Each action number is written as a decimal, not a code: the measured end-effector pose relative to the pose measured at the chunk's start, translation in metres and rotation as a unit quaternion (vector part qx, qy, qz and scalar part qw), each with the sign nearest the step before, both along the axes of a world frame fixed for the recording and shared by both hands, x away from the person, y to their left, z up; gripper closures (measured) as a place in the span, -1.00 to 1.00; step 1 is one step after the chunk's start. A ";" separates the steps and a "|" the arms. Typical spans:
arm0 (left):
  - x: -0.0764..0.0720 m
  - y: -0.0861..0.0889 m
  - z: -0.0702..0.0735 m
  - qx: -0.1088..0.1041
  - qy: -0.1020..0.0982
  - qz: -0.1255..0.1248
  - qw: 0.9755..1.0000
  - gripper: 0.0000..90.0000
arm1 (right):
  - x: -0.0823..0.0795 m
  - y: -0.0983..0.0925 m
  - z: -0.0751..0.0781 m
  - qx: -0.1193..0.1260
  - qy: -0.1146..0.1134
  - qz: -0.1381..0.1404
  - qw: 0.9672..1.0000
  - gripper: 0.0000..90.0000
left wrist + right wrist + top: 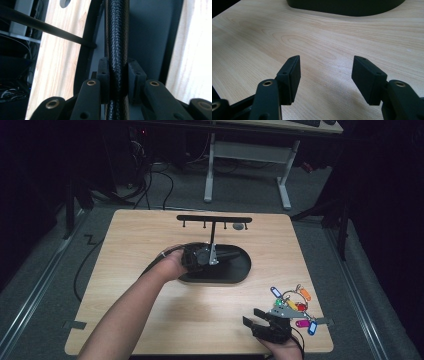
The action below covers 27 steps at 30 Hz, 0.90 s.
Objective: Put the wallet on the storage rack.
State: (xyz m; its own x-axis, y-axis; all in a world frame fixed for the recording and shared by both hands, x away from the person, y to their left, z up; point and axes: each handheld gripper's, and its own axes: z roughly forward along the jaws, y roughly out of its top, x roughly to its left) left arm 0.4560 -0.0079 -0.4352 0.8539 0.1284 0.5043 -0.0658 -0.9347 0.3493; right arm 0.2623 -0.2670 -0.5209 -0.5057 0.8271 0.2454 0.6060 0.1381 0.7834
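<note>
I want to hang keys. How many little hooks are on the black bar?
4 hooks under the bar: one at each end, one on each side of the post.

On the table [150, 320], the key stand [214, 245] sits mid-table on its oval base [239, 270], the tagged key bunch [295, 307] lying near the front-right corner.

In the high view the left gripper [220, 256] is covering the foot of the stand's post [212, 232], so where its tips are ending is too dark to tell. The keys [295, 307] beside the right gripper [251, 317] are showing as a small heap of coloured tags, too small to count. In the left gripper view the woven black rim [117, 37] is running off the top and bottom edges, and the tray [347, 6] is getting cut off at the top of the right gripper view.
</note>
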 end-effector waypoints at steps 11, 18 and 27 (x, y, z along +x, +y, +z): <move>0.000 -0.005 -0.013 0.034 -0.033 -0.005 0.999 0.67 | 0.001 0.004 -0.001 -0.003 0.002 0.003 1.000 -0.09; 0.000 -0.005 -0.018 0.041 -0.008 -0.014 0.999 0.66 | 0.000 0.003 -0.001 -0.002 0.003 0.001 1.000 -0.09; -0.001 -0.006 -0.019 0.045 0.027 -0.008 0.999 0.58 | 0.001 0.004 -0.001 -0.005 0.004 0.004 1.000 -0.09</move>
State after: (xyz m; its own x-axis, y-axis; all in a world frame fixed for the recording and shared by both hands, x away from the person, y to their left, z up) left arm 0.4554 -0.0135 -0.4544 0.8814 0.0704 0.4671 -0.0649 -0.9614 0.2673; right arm 0.2629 -0.2631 -0.5222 -0.5098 0.8256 0.2420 0.6116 0.1499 0.7768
